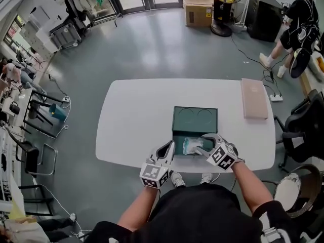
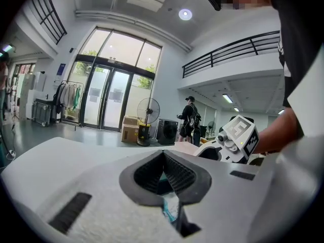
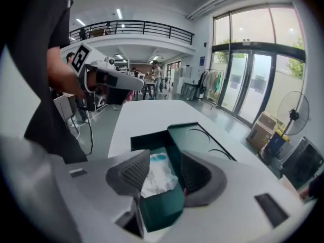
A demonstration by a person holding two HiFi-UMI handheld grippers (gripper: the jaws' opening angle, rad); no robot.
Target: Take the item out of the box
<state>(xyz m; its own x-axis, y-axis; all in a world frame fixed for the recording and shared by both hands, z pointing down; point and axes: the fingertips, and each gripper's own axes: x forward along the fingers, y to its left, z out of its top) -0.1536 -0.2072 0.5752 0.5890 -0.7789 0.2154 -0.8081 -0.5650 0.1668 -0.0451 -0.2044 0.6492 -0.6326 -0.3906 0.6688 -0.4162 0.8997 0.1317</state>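
- The white rounded worktop (image 1: 136, 115) carries the task's things near its lower edge in the head view; a flat tan box (image 1: 254, 99) lies well apart at the upper right.
- The dark green box (image 1: 177, 135) stands open at the frame's centre, its matching green lid (image 1: 195, 119) lying flat just above it.
- The right gripper (image 1: 201, 146) dips into the box, its jaws spread wide to either side of the item, and the pads are not pressing on it.
- The left gripper (image 1: 167, 148) sits just beside the box's left wall with its jaws closed tip to tip on nothing. Whether it touches the wall is unclear.
- The crumpled white and teal packet (image 1: 191, 146) lies inside the box.
- Judged from this, opening is done. Gripping the packet and lifting it out are left.
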